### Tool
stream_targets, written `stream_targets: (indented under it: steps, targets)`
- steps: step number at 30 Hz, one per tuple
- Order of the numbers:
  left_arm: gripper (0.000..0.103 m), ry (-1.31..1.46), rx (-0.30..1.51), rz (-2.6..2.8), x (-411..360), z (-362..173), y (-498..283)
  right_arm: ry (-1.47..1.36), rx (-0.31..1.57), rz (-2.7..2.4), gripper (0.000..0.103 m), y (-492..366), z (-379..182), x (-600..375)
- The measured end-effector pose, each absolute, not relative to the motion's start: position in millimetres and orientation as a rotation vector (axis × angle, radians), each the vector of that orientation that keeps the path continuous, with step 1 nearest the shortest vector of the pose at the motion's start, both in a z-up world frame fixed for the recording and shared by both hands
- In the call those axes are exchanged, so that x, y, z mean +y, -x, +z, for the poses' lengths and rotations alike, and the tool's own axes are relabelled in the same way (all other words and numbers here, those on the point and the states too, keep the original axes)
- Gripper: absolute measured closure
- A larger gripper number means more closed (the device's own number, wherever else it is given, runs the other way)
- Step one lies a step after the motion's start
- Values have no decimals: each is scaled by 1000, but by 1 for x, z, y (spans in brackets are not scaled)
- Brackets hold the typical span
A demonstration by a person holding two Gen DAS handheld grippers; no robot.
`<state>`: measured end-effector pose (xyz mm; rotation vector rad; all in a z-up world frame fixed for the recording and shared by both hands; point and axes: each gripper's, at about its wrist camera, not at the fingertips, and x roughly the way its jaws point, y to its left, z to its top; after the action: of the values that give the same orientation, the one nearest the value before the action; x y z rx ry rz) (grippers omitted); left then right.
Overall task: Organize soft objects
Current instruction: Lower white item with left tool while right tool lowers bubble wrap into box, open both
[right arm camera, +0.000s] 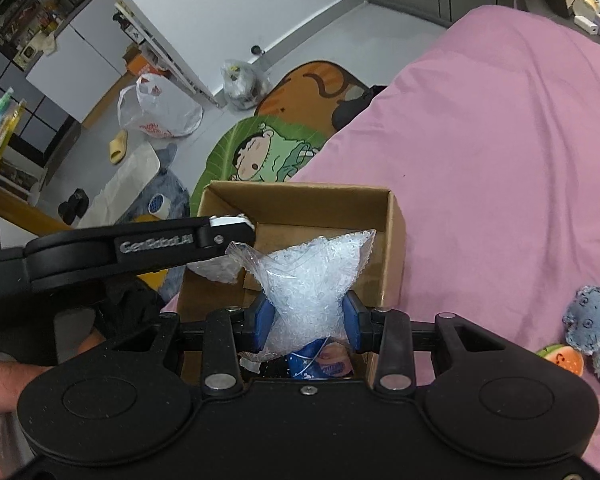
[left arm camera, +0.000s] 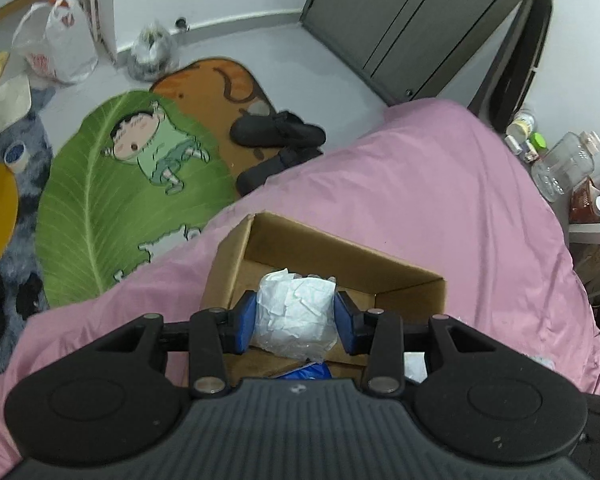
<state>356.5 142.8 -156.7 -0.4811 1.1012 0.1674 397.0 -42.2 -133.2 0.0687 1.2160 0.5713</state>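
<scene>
Even, soft indoor light, faint shadows, strong fisheye bending and dark corners.

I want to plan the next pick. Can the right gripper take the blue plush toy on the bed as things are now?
Probably not yet. The right gripper is shut on a clear bag of beads over the cardboard box, so its jaws are full. The blue plush toy lies uncovered on the pink bedspread, beside the box.
</scene>
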Motion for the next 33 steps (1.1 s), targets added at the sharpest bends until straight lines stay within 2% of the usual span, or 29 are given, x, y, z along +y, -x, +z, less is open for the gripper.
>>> stream_targets:
  steps: [8, 17, 20, 23, 25, 28, 30, 33]
  targets:
    - [57, 512, 1176, 189, 150, -163, -373, -49, 1253, 565, 67, -404, -141, -36]
    - [51, 539, 1153, 171, 161, -133, -366, -44, 1251, 567, 66, -407, -139, -22]
    - [45, 533, 1130, 175, 165, -119, -360, -63, 1237, 572, 61, -406, -132, -21]
    - [39, 539, 1110, 172, 167, -108, -353, -80, 1225, 586, 43, -404, -121, -24]
    - [31, 538, 1101, 165, 167, -103, -347, -69, 1209, 589, 40, -399, -113, -26]
    - [24, 540, 1095, 150, 164, -97, -338, -60, 1193, 590, 39, -393, -104, -33]
    - [22, 547, 1094, 141, 162, -95, -331, -51, 1172, 584, 30, -388, -98, -38]
    - [19, 538, 1087, 143, 158, -90, -321, -54, 1142, 582, 26, -379, -90, -50]
